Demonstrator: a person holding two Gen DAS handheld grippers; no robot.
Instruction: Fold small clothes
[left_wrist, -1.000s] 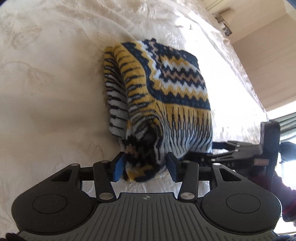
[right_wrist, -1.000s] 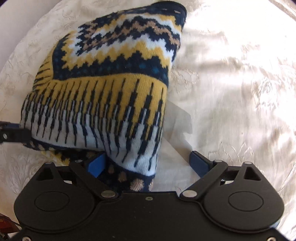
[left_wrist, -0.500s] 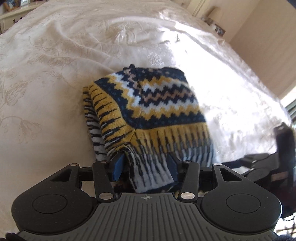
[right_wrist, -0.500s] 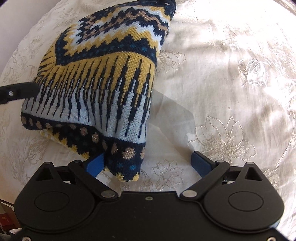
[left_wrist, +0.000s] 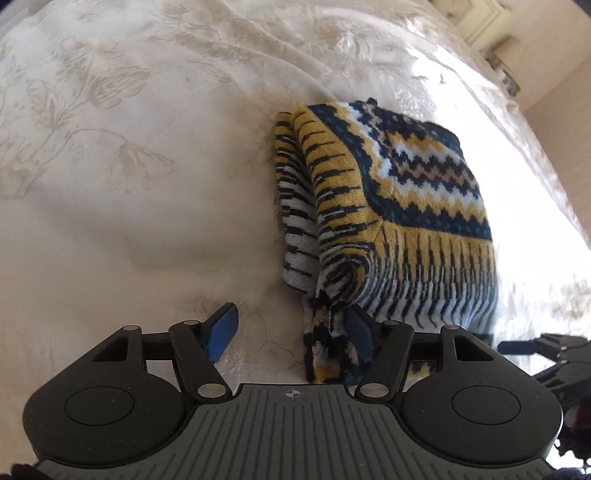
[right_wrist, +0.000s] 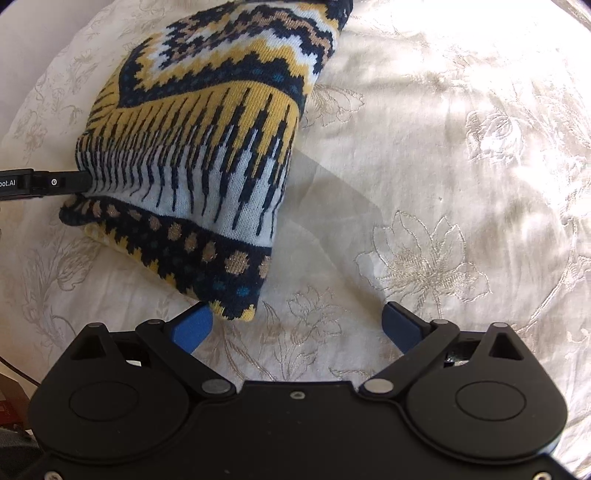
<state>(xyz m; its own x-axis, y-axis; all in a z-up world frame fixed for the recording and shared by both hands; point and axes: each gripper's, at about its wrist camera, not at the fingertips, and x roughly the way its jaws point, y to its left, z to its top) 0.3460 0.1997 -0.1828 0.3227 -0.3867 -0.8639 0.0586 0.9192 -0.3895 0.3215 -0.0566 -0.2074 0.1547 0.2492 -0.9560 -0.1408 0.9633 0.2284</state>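
Sweater (left_wrist: 399, 221) lies folded on bedspread (left_wrist: 129, 166), touching both spread-open grippers' inner pads: left gripper (left_wrist: 291, 332), right gripper (right_wrist: 295, 325).

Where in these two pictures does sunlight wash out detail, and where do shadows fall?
Left wrist view: the bedspread right of the sweater is blown out to white, and the left side lies in soft shade. Right wrist view: glare bleaches the upper right, and the sweater casts an angular shadow onto the cloth beside it.

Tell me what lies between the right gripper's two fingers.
Only bare bedspread lies between the right gripper fingers; the sweater corner sits just ahead of one fingertip. Right wrist view shows it.
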